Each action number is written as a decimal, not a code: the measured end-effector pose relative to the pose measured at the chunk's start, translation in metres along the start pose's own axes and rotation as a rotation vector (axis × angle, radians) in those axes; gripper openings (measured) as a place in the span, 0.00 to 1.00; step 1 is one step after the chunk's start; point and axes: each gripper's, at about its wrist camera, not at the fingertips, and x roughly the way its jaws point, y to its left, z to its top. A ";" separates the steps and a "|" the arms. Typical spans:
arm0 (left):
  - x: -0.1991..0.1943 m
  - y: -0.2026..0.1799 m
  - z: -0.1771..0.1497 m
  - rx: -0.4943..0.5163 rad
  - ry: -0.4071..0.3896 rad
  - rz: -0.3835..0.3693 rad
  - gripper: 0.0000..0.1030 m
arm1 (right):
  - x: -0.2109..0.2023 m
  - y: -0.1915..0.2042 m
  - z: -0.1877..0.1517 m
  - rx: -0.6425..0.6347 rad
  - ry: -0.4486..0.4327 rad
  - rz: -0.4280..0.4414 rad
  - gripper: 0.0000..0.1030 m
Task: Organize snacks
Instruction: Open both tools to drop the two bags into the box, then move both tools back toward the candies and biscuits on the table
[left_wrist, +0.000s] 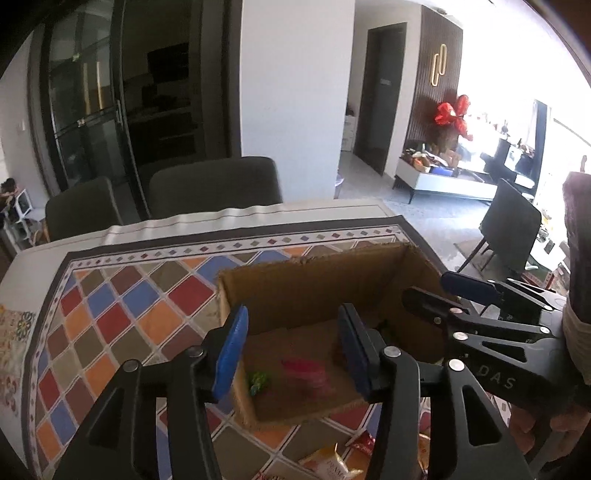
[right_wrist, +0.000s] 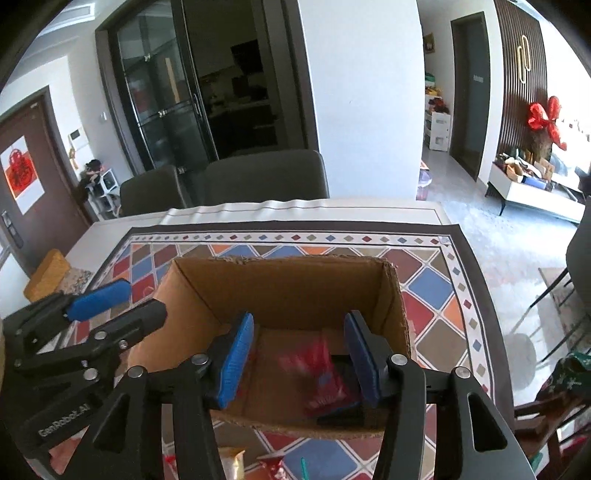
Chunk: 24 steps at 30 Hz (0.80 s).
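We are in a home, in a dining area open to a living room. Beneath our jaws lies a table (right_wrist: 369, 210) under a diamond-patterned cloth (right_wrist: 430, 286). Beyond the jaws stand two dark upholstered chairs (right_wrist: 266, 177) against its far edge, and behind them a dark glass-fronted cabinet (right_wrist: 162, 103). Far to the right of the jaws we see a low white sideboard (right_wrist: 535, 194) piled with household things, red foil balloons (right_wrist: 546, 118) on a slatted wall, and a tiled floor (right_wrist: 509, 236).
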 end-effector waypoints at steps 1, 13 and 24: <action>-0.003 0.001 -0.002 -0.005 -0.001 0.000 0.49 | -0.003 0.001 -0.002 0.001 -0.005 0.006 0.51; -0.056 0.018 -0.041 -0.030 -0.055 0.051 0.50 | -0.035 0.029 -0.035 -0.067 -0.048 0.033 0.51; -0.092 0.026 -0.082 -0.073 -0.071 0.045 0.50 | -0.061 0.057 -0.073 -0.103 -0.069 0.108 0.51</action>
